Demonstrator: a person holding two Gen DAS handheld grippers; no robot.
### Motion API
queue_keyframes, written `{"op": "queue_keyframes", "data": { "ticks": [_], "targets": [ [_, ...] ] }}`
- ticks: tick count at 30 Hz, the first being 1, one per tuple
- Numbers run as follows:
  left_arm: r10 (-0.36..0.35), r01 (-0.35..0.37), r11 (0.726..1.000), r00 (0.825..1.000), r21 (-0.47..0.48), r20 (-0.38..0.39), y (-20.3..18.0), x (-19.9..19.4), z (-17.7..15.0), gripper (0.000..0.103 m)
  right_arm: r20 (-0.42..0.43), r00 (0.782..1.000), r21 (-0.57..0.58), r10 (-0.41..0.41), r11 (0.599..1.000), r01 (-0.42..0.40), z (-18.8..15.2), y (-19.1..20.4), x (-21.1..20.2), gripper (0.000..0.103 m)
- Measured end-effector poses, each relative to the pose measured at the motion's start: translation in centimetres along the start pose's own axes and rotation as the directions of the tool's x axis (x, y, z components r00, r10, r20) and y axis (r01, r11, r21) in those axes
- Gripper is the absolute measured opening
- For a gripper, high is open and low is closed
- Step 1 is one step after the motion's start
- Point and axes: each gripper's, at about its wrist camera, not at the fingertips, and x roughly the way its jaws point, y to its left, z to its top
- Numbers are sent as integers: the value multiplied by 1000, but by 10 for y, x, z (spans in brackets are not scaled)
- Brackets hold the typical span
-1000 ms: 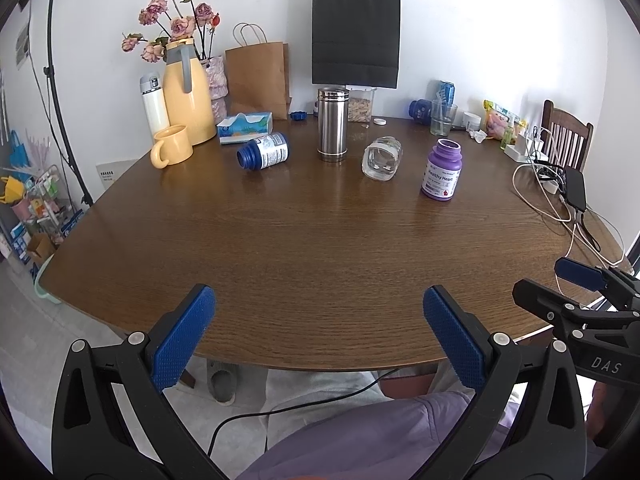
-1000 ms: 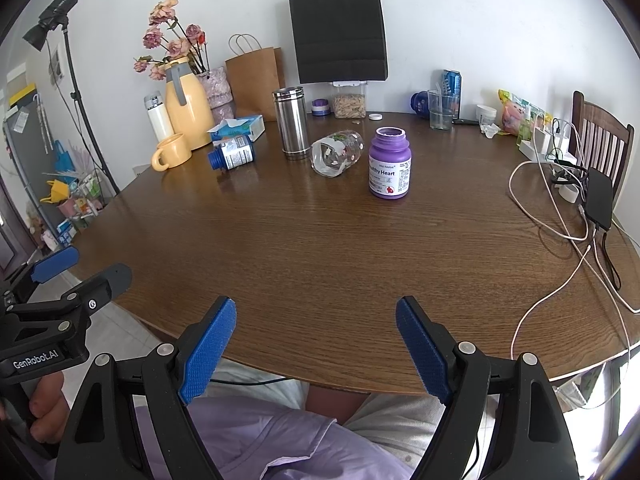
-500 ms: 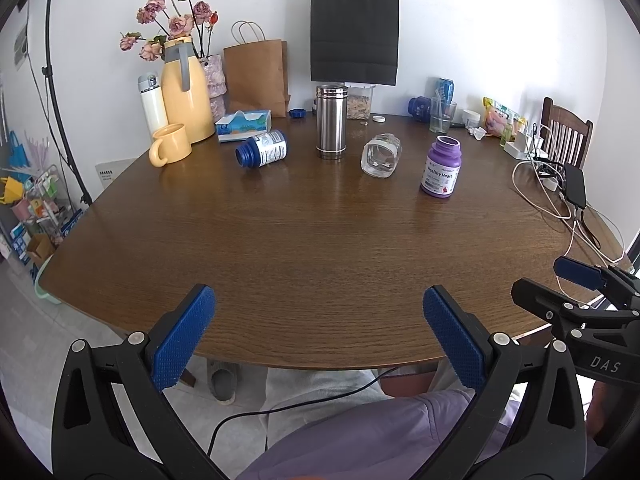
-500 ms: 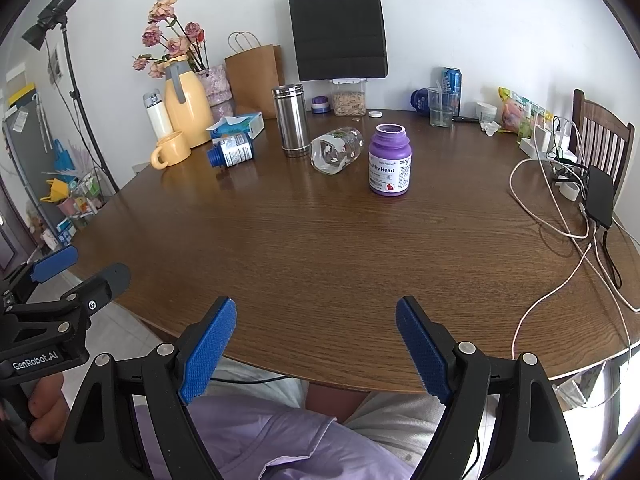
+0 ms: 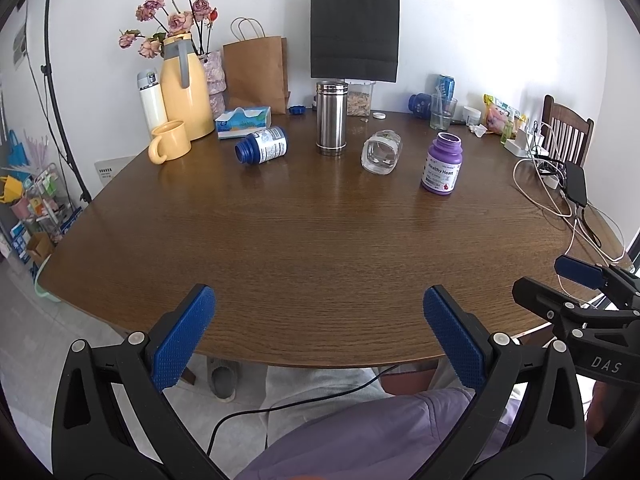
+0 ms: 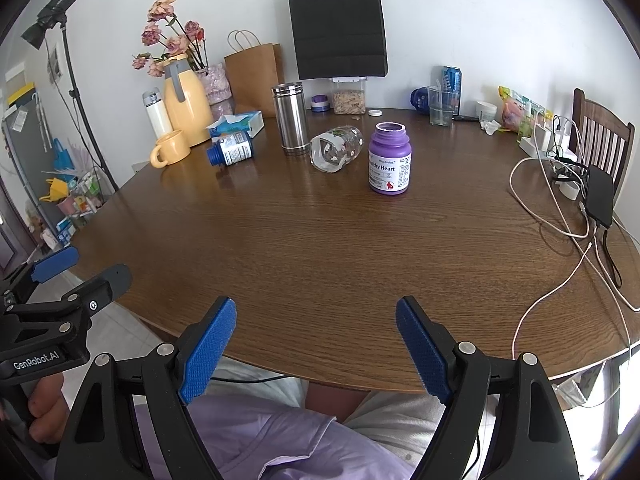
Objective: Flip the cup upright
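A clear glass cup (image 5: 381,152) lies on its side at the far middle of the wooden table (image 5: 312,240), between a steel tumbler (image 5: 331,118) and a purple bottle (image 5: 442,165). It also shows in the right wrist view (image 6: 336,149), with its mouth toward me. My left gripper (image 5: 318,340) is open and empty at the table's near edge, far from the cup. My right gripper (image 6: 316,344) is open and empty, also at the near edge.
A blue bottle (image 5: 262,146) lies on its side left of the tumbler. A yellow mug (image 5: 169,146), a yellow jug (image 5: 185,88), a tissue box (image 5: 242,122) and paper bags stand at the back. Cables (image 6: 560,208) and a black device (image 6: 600,196) lie at the right.
Both views have shifted very slightly; the table things sit a touch higher in frame. Both grippers stay open and nothing on the table has moved.
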Motion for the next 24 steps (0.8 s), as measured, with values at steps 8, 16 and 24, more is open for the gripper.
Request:
{"op": "queue_keyframes", "data": {
  "ticks": [8,16,24],
  "targets": [
    [-2,2,1000,1000,0,-7,1,1,0,103,0,1000,-1,-3,1000,3,1,0,-1,85],
    [-5,5,1000,1000,2,-12,1,2,0,103,-7,1000,-2,-5,1000,5,0,-1,-1,86],
    [-27,27,1000,998,15,-54,-2,14,1,103,-23,1000,12,8,1000,-8,3,-7,9,86]
  ]
}}
